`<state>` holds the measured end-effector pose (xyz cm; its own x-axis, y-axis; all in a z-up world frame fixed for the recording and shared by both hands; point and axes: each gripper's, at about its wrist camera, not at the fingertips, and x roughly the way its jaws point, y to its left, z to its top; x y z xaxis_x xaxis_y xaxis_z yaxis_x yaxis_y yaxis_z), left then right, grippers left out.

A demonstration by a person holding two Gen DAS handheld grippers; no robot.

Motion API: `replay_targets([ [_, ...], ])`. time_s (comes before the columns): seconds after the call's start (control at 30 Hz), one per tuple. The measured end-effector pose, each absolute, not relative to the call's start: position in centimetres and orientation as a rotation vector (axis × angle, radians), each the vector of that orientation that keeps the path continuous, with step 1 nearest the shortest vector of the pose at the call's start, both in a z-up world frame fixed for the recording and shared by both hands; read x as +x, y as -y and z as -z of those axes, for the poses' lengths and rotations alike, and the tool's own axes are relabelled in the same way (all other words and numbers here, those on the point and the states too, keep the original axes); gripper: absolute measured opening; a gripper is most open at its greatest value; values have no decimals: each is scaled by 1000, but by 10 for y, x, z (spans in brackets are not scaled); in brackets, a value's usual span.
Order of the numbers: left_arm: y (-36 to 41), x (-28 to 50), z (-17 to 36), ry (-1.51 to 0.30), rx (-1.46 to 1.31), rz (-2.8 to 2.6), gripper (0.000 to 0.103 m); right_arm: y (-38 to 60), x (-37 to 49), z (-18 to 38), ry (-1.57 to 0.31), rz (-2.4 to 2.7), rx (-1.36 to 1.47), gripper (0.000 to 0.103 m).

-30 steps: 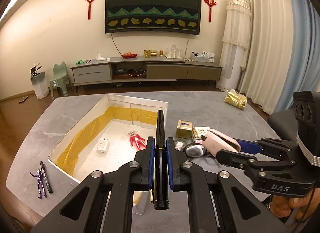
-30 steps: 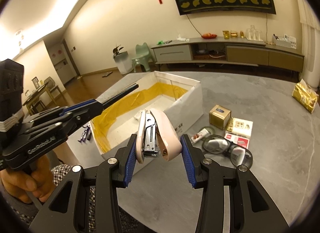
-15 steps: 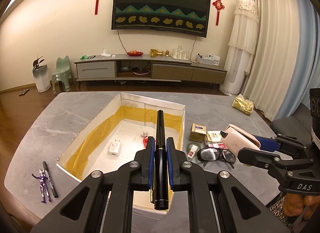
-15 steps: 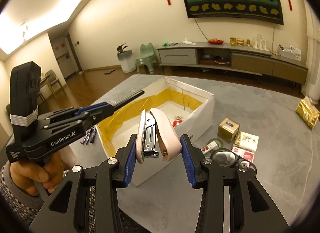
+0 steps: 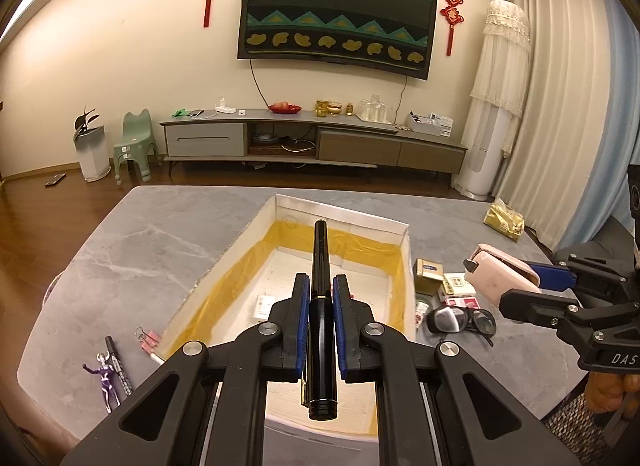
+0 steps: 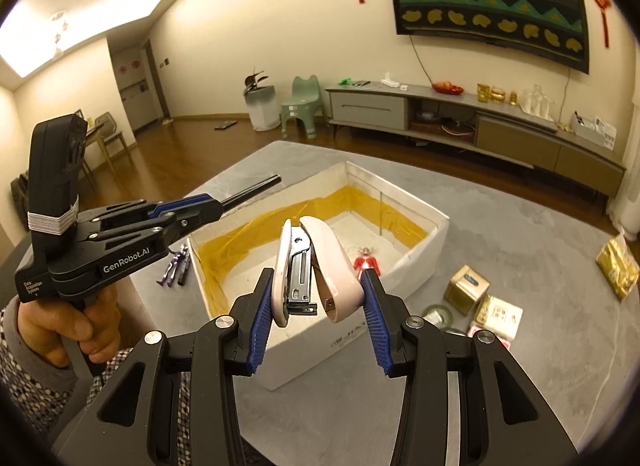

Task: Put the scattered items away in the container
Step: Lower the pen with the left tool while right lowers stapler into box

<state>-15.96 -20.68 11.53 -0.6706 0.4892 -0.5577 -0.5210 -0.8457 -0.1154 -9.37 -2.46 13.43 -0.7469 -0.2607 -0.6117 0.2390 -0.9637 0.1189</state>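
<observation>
Left hand-held gripper [image 5: 320,318], marked "GenRobot.AI", pinches a black pen [image 5: 321,306] over the box [image 5: 404,266]. Right hand-held gripper [image 6: 316,306], marked "DAS", clamps a pink stapler [image 6: 316,266] near the box's front wall. Beyond, on the table [image 5: 160,234]: glasses [image 5: 460,320], small cartons [image 5: 428,274].

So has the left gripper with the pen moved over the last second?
Yes. The left gripper and its pen rose and shifted right: the box was left of the pen, now sits beneath it.
</observation>
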Motion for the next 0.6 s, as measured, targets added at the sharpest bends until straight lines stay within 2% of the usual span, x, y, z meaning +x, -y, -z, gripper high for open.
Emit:
replay_targets([
  [0.6, 212, -198, -107, -122, -848, -2387, 12, 57, -159, -129, -130, 2648, 1079, 45],
])
